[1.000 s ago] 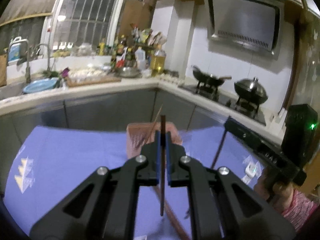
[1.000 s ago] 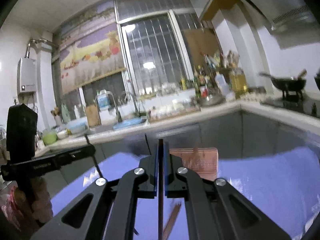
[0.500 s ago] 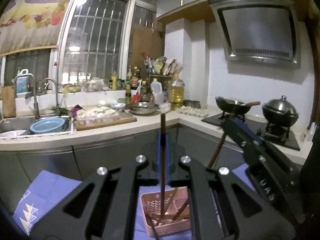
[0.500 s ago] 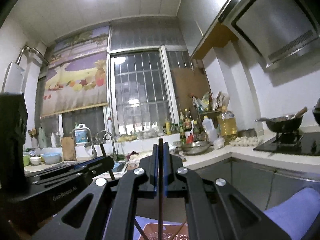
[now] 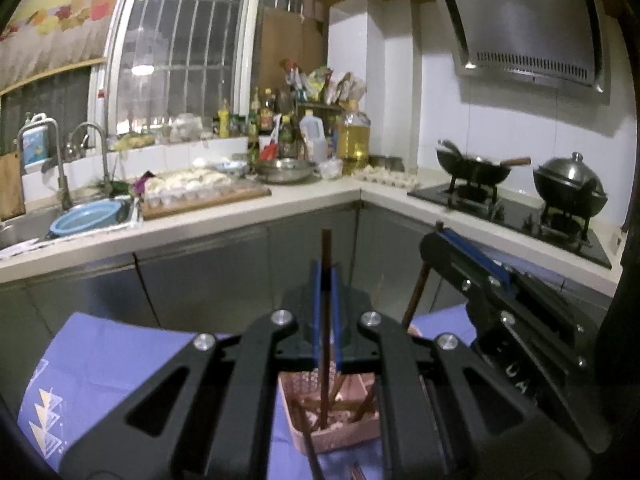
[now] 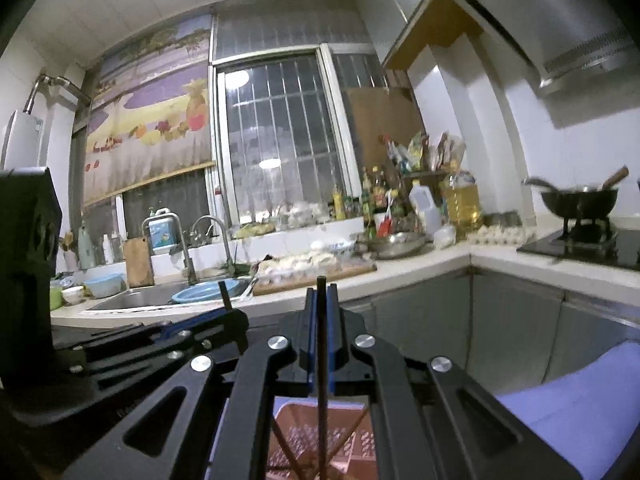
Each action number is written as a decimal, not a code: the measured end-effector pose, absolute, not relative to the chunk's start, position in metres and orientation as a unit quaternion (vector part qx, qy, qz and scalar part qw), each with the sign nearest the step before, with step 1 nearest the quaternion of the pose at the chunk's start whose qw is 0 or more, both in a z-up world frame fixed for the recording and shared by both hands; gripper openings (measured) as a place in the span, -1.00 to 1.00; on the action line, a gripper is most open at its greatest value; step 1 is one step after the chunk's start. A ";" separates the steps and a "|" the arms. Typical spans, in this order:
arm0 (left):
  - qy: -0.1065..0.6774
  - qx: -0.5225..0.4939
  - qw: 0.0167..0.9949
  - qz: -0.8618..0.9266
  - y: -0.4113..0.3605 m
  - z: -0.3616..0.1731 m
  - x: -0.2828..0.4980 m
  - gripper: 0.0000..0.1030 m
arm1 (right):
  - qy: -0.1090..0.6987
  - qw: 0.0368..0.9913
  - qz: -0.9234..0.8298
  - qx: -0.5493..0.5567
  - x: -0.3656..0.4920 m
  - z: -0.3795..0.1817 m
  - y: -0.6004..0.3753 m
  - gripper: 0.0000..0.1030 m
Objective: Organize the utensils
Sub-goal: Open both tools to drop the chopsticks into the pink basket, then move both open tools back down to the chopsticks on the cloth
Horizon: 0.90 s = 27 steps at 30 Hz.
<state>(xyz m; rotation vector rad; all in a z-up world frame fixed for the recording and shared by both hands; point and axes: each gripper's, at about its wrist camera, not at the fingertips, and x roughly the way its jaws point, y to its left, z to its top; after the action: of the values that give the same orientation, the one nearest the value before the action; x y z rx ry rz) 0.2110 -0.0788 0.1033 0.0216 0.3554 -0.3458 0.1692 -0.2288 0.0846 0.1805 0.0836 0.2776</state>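
Both grippers dropped lower over pink basket (image 5: 332, 432) since earlier; left gripper (image 5: 326, 320) and right gripper (image 6: 320, 344) each clench an upright chopstick (image 5: 325, 344). Some chopsticks in basket; these two remain.

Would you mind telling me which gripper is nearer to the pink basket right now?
Hard to separate: both hover just above the pink basket, the left gripper and right gripper each clamping an upright chopstick whose lower end dips inside.

Both wrist cams close above pink basket (image 5: 334, 428), facing kitchen counter (image 6: 420, 268).
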 end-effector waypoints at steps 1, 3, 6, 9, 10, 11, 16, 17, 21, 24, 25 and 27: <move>0.182 0.011 0.968 -0.174 -0.079 0.101 0.210 -0.89 | 0.046 0.985 0.136 0.091 0.167 0.084 -0.228 -0.87; 0.188 0.009 0.966 -0.175 -0.078 0.101 0.204 -0.81 | 0.050 0.985 0.137 0.090 0.161 0.085 -0.226 -0.87; 0.181 0.000 0.968 -0.175 -0.073 0.109 0.191 -0.66 | 0.041 0.985 0.140 0.087 0.145 0.093 -0.223 -0.85; 0.161 -0.009 0.971 -0.176 -0.066 0.129 0.169 -0.65 | 0.021 0.985 0.147 0.086 0.119 0.111 -0.222 -0.82; 0.151 -0.015 0.972 -0.178 -0.062 0.138 0.157 -0.65 | 0.014 0.985 0.149 0.088 0.112 0.117 -0.223 -0.82; 0.138 -0.021 0.974 -0.181 -0.058 0.148 0.143 -0.65 | 0.004 0.984 0.152 0.090 0.101 0.124 -0.223 -0.81; 0.090 -0.039 0.976 -0.196 -0.034 0.172 0.078 -0.65 | -0.047 0.979 0.168 0.105 0.040 0.152 -0.233 -0.80; 0.086 -0.041 0.975 -0.199 -0.029 0.171 0.066 -0.65 | -0.054 0.978 0.171 0.110 0.026 0.153 -0.235 -0.80; 0.098 -0.048 0.975 -0.194 -0.005 0.144 0.024 -0.65 | -0.045 0.975 0.174 0.129 -0.018 0.133 -0.244 -0.79; 0.146 -0.031 0.976 -0.158 0.002 0.101 0.010 -0.65 | -0.006 0.978 0.162 0.134 -0.033 0.101 -0.244 -0.79; 0.171 -0.024 0.974 -0.146 0.002 0.084 0.009 -0.65 | 0.017 0.979 0.154 0.135 -0.038 0.084 -0.243 -0.79; 0.222 -0.014 0.966 -0.129 0.002 0.047 0.007 -0.65 | 0.075 0.977 0.142 0.138 -0.044 0.046 -0.239 -0.79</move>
<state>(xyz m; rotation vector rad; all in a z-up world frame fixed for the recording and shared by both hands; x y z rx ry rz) 0.0071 0.0019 0.0472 -0.0278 0.4497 -0.2616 -0.0442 -0.2392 0.0456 0.2778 0.1502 0.2869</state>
